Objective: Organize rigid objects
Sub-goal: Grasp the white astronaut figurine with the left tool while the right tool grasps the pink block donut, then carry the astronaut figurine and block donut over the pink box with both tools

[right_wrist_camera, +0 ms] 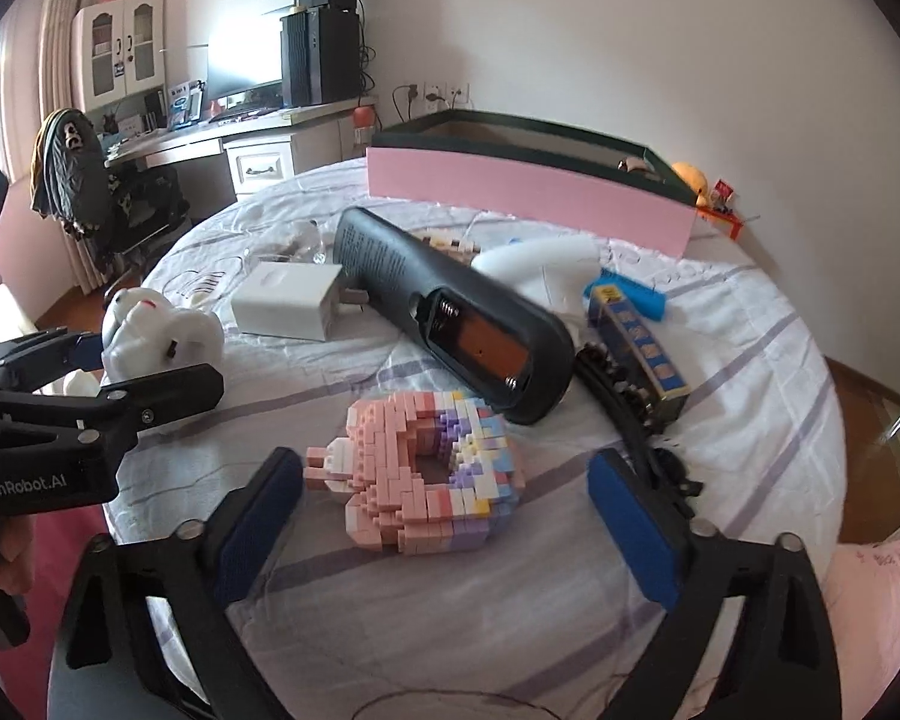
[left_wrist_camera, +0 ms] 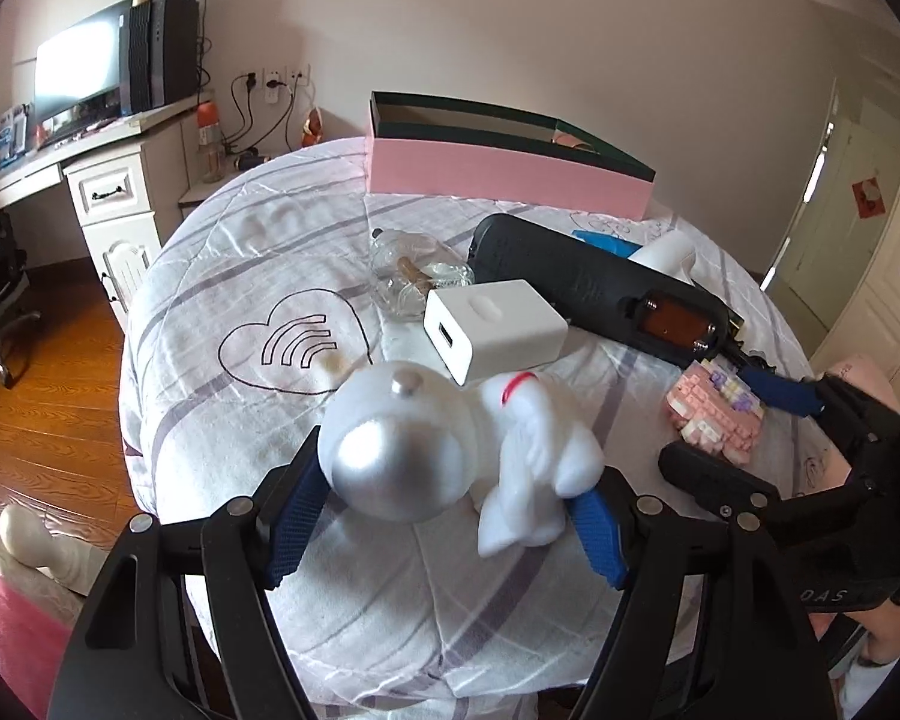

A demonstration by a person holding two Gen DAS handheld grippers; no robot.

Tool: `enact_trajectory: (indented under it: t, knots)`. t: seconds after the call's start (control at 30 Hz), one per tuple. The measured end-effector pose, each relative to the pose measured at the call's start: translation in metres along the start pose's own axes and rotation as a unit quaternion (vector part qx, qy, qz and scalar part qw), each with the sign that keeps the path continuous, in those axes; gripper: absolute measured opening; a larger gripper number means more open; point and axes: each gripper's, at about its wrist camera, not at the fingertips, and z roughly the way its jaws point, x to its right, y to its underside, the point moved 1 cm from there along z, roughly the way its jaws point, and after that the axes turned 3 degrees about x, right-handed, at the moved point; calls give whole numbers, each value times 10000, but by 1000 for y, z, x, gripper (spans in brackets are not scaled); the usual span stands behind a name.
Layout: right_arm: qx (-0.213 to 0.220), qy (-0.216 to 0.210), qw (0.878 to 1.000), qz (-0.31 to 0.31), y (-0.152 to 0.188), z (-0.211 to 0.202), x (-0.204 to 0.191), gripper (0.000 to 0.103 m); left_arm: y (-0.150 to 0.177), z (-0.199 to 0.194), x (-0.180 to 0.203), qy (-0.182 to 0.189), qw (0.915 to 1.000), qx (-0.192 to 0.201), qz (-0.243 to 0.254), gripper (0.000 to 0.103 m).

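Observation:
My left gripper [left_wrist_camera: 444,525] is open around a white astronaut figure [left_wrist_camera: 450,450] with a silver visor, lying on the quilt; its blue pads flank the figure. It also shows in the right wrist view [right_wrist_camera: 156,336]. My right gripper [right_wrist_camera: 450,531] is open around a pink and purple brick-built ring [right_wrist_camera: 426,480], which also shows in the left wrist view [left_wrist_camera: 714,411]. A white charger [left_wrist_camera: 492,330], a black remote with open battery bay [left_wrist_camera: 594,282], a glass bottle [left_wrist_camera: 414,270] and a pink open box [left_wrist_camera: 504,174] lie beyond.
A blue and yellow small box [right_wrist_camera: 642,342], a white curved object [right_wrist_camera: 540,258] and a black cable [right_wrist_camera: 624,408] lie at the right. A desk with monitor [left_wrist_camera: 78,78] stands at the far left; wooden floor [left_wrist_camera: 48,420] lies below the bed edge.

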Motion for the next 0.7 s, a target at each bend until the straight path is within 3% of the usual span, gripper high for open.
enact_trajectory:
  t: [0.13,0.2,0.47,0.7]
  knots:
    - [-21,-144,9999,46,0,6,2,84,-3,3,-2,-8,9999,95,-73,72]
    - [19,-260,9997,32,-1,8,3,69,-4,4,0,-23,9999,103,-19,72]
    - [32,-391,9992,9,-5,5,4,69,-12,-5,8,9,9998,157,125,71]
    - [291,-375,9989,13,-19,-15,9,69,-32,-21,22,121,9987,395,283,72]
